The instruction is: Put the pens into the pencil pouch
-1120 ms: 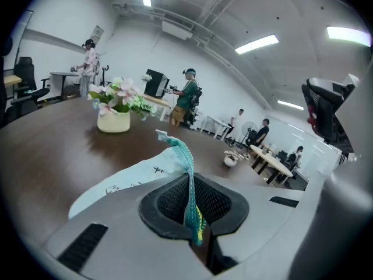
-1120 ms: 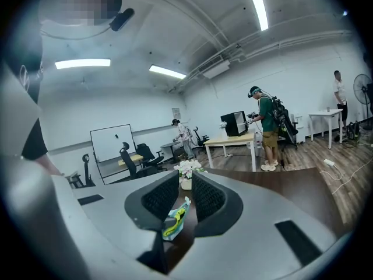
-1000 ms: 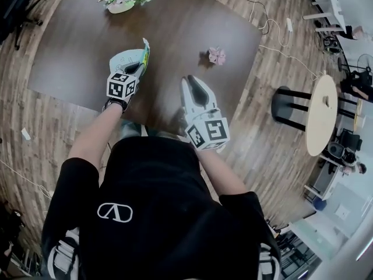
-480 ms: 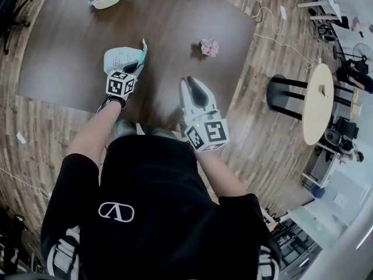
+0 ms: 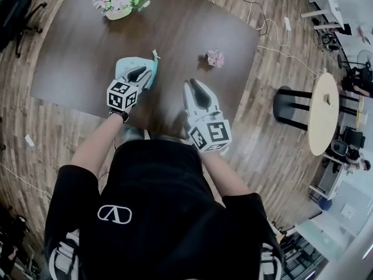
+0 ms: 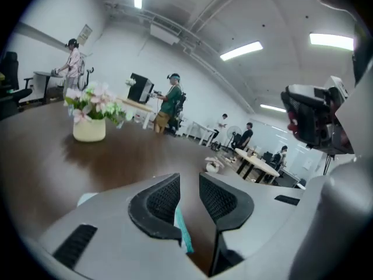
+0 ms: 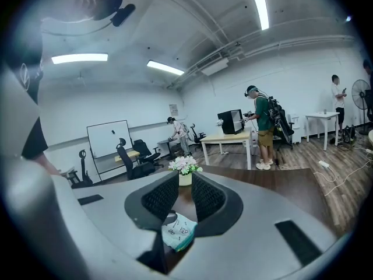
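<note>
A mint and teal pencil pouch (image 5: 129, 66) lies on the dark table (image 5: 70, 51). My left gripper (image 5: 139, 73) hovers just over the pouch's near right part. Its jaws are opening, and in the left gripper view (image 6: 189, 182) a teal edge of the pouch (image 6: 183, 235) shows below the gap without the pads pressing on it. My right gripper (image 5: 193, 85) hangs to the right of the pouch, over the table's near edge. Its jaws stand a narrow gap apart (image 7: 185, 182) with nothing between them, and the pouch (image 7: 179, 232) shows beneath them. No pen shows in any view.
A pot of pink and white flowers (image 5: 119, 2) stands at the table's far side. A small pink flower ornament (image 5: 215, 58) sits to the right of the grippers. A black stool (image 5: 289, 107) and a round pale table (image 5: 322, 115) stand on the wood floor to the right.
My left gripper has let go of the pouch's teal edge, which it held upright, and has lifted off. The edge now leans to the right. The right gripper has kept still.
</note>
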`<state>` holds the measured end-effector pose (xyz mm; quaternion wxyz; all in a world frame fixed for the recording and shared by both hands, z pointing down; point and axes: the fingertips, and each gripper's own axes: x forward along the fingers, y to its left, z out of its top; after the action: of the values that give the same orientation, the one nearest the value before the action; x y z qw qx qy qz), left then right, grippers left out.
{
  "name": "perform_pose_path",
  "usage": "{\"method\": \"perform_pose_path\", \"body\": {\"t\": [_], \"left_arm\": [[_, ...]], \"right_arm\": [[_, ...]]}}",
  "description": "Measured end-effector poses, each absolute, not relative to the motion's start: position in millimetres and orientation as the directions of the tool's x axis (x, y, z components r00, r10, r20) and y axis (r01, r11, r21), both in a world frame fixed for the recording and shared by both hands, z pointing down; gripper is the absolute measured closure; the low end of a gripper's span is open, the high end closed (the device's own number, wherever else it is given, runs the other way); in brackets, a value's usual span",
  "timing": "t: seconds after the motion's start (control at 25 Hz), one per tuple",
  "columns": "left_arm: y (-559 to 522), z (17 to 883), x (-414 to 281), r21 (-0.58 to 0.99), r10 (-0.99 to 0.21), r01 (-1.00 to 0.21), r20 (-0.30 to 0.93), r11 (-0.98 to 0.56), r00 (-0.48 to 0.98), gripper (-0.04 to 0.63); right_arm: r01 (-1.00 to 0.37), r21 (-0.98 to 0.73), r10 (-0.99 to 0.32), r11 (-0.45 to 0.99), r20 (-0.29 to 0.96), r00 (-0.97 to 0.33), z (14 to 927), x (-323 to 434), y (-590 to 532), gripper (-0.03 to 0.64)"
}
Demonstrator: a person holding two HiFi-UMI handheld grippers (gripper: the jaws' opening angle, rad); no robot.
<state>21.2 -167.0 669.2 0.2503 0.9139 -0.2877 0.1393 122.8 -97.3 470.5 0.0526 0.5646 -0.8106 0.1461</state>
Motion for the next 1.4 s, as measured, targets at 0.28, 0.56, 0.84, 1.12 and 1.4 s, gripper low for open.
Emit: {"method": "perform_pose_path", "body": {"t": [0.28,0.56,0.84,1.12,1.4], "left_arm": [[-163.6,531.8,-16.1,0.228,-0.565,-0.594,0.184,-0.771,0.804,0.512],[-139.7,423.6,-57.2,0.120,-0.650,-0.646,0.005,-0.754,0.760,0.516],[-118.0,367.0,-75.3,0.057,-0.686,-0.684,-0.097,-0.728,0.722,0.571],[-111.5,349.2,-85.9,0.010,-0.710,-0.715,-0.123,-0.699,0.693,0.591],[-107.6,346.7,-92.2,-0.016,-0.741,-0.748,-0.127,-0.663,0.660,0.592]], "right_arm": [[-0.909,-0.157,-0.891,0.387,0.190,-0.412,452.2,99.3,-108.3,0.549],[-0.894,-0.104,-0.888,0.436,0.109,-0.446,423.3,77.8,-117.4,0.549],[-0.886,-0.022,-0.885,0.463,0.047,-0.464,395.6,65.6,-113.4,0.564],[-0.892,0.033,-0.892,0.451,0.017,-0.451,382.2,61.9,-112.1,0.615],[-0.904,0.062,-0.906,0.422,0.001,-0.423,377.8,67.1,-106.1,0.617]]}}
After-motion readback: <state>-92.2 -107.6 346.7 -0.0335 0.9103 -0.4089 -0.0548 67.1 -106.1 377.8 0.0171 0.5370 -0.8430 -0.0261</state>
